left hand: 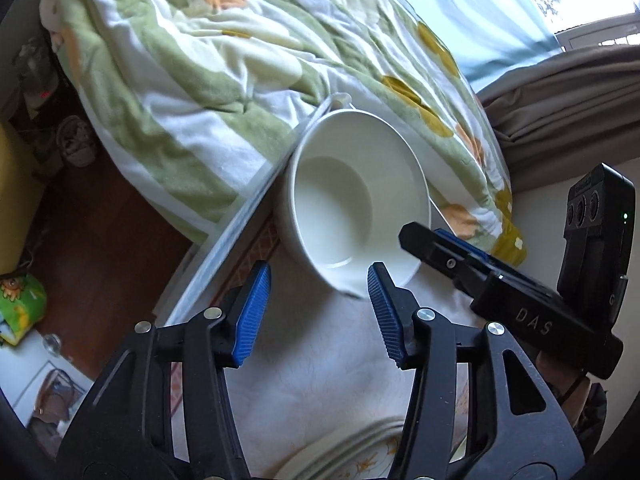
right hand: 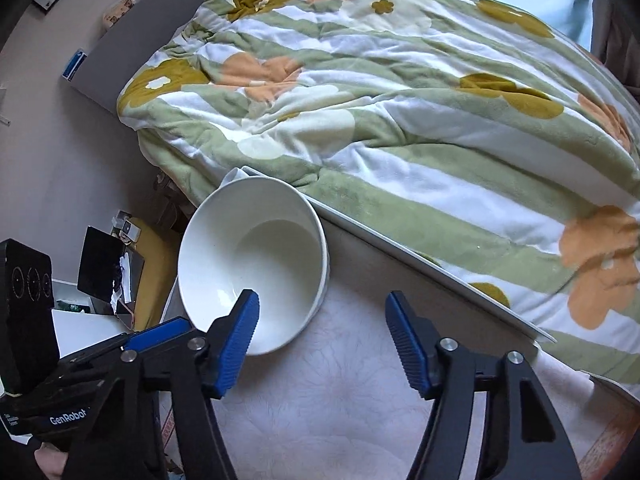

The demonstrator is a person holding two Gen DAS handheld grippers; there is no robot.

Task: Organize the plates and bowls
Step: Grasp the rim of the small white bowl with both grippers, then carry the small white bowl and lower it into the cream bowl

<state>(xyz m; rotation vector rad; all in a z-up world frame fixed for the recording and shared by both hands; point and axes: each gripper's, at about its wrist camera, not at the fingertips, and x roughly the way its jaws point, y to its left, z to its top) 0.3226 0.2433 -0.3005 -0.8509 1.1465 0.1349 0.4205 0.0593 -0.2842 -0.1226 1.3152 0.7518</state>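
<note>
A white bowl [left hand: 356, 196] stands on the white-clothed table [left hand: 320, 360], near its far edge beside the bed; it also shows in the right wrist view [right hand: 252, 264]. My left gripper [left hand: 318, 304] is open and empty, just short of the bowl's near rim. My right gripper [right hand: 322, 328] is open and empty, its left fingertip [right hand: 244, 320] over the bowl's near rim. The right gripper's fingers [left hand: 448, 256] show at the bowl's right in the left wrist view. A patterned plate [left hand: 360, 452] lies at the near edge under my left gripper.
A bed with a green, white and orange floral blanket [right hand: 400, 100] runs along the table's far edge. Dark wood floor [left hand: 92, 220] with clutter lies to the left. Grey curtains [left hand: 568, 104] hang at the right. A dark screen [right hand: 108, 268] sits on a low white unit.
</note>
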